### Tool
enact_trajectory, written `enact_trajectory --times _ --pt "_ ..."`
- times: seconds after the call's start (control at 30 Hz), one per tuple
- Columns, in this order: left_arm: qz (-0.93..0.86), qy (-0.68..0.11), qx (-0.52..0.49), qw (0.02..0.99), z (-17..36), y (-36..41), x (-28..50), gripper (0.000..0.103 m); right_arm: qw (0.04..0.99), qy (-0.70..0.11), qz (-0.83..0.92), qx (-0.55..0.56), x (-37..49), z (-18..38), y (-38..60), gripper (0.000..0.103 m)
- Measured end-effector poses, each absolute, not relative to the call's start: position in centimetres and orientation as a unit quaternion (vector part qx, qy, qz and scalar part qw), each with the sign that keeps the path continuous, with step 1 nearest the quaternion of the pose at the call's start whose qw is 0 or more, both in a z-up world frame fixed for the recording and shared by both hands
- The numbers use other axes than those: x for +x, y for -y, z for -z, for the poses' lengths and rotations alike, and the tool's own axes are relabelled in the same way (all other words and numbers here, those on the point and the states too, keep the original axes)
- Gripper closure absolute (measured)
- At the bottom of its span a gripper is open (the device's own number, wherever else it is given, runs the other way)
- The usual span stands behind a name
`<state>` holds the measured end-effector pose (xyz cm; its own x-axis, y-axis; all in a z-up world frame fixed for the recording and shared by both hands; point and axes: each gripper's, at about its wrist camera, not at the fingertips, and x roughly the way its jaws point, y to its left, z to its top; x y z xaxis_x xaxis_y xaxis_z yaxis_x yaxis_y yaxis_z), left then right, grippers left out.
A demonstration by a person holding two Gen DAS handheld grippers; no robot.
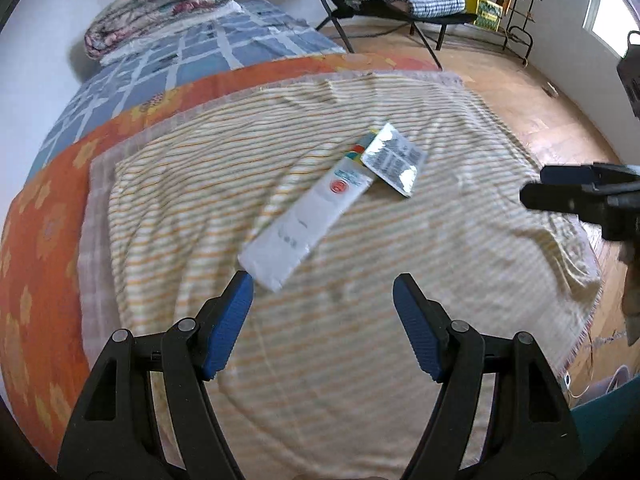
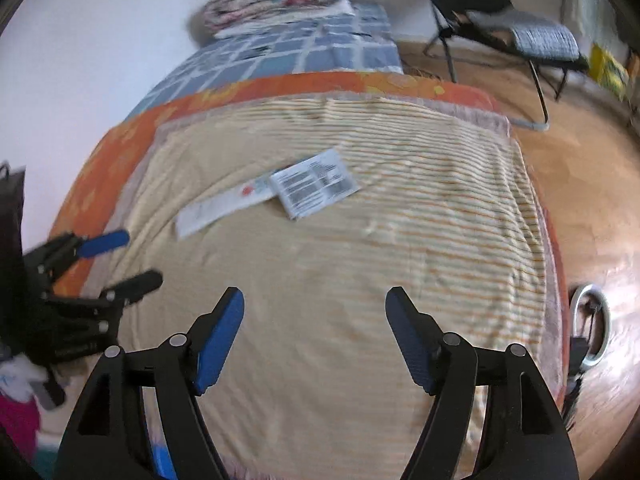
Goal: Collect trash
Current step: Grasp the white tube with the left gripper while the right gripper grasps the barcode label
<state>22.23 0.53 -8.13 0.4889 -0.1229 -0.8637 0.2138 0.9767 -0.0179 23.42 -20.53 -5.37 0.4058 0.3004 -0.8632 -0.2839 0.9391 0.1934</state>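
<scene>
Two pieces of trash lie on the striped yellow blanket [image 1: 320, 340] of a bed. One is a long white wrapper [image 1: 308, 220] [image 2: 224, 206] with a red round mark. The other is a silvery printed packet [image 1: 394, 160] [image 2: 316, 186] that overlaps the wrapper's far end. My left gripper [image 1: 323, 286] hovers open over the blanket, its left fingertip just short of the wrapper's near end. My right gripper [image 2: 314, 300] is open too, with nothing between its fingers, and the trash lies well ahead of it. Each gripper shows at the other view's edge: the right gripper [image 1: 580, 196] and the left gripper [image 2: 132, 258].
An orange flowered cover [image 1: 48, 240] and a blue checked sheet [image 1: 192, 52] lie beyond the blanket, with folded quilts [image 1: 168, 4] at the head. A black folding chair [image 1: 400, 4] stands on the wooden floor [image 1: 540, 104]. A metal ring [image 2: 592, 328] lies on the floor by the bed.
</scene>
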Motion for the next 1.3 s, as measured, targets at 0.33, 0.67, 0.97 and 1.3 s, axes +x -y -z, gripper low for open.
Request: enact_trajectory --times 0.33,0.67,0.97,1.3 --pt "0.126 -0.521 0.068 0.842 10.9 0.0 28.1 0.028 0.810 -0.558 -0.147 0.102 31.1 8.5 19.8 0.029" --pt "0.106 -0.534 0.053 0.837 13.4 0.2 31.0 0.028 0.779 -0.581 -0.137 0.192 33.2 11.5 20.6 0.029" --pt "0.067 -0.527 0.029 0.847 13.0 -1.4 31.4 0.067 0.763 -0.589 -0.131 0.230 34.7 13.0 19.2 0.029" --pt "0.042 -0.525 0.006 0.850 12.3 -4.6 29.3 0.093 0.785 -0.581 -0.103 0.192 36.8 13.1 15.9 0.026"
